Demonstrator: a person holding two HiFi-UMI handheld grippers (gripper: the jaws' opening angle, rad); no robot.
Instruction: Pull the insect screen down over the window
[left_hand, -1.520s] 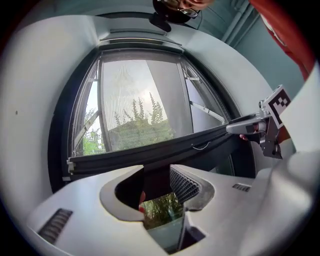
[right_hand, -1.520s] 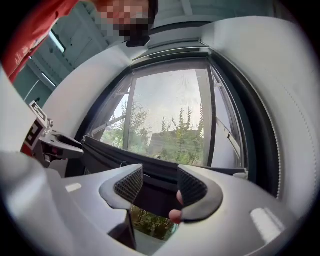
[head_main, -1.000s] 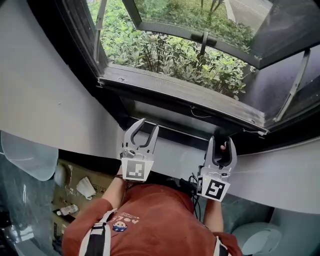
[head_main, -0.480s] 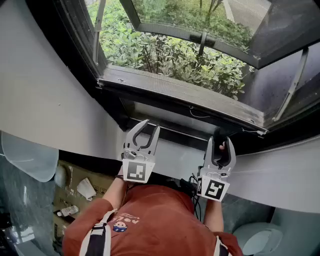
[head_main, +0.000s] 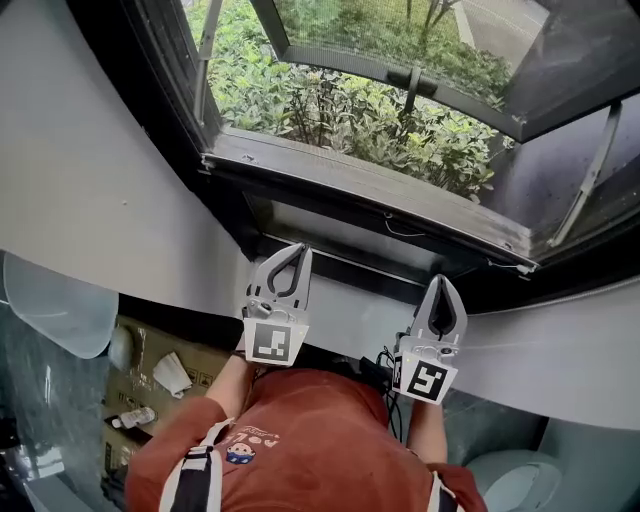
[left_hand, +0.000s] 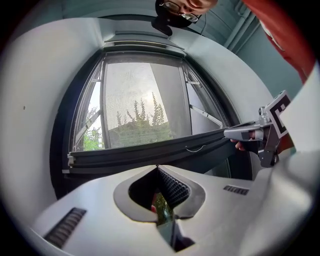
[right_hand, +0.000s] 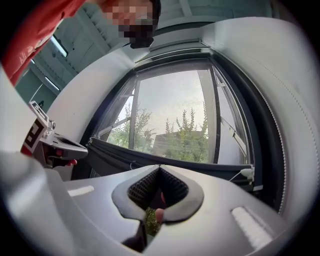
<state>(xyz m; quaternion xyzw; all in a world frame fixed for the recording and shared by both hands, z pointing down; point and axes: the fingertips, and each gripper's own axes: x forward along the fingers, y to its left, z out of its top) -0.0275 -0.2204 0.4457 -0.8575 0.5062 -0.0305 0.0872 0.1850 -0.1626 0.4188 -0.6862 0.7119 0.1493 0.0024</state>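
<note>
Mesh is hard to make out across the window (head_main: 340, 100); the insect screen's dark bar (left_hand: 150, 152) lies along its lower edge. Your left gripper (head_main: 300, 251) and right gripper (head_main: 443, 284) have just pressed together on nothing, near that bar, open room between them.

shirt (head_main: 320, 440): rust-red, small chest print | left claw (head_main: 299, 250) — pale grey, black-white marker cube (head_main: 270, 342) | right claw (head_main: 441, 283): same

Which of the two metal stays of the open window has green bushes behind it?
The left stay, next to the white wall: bushes show behind it. The right stay crosses only grey glass.
</note>
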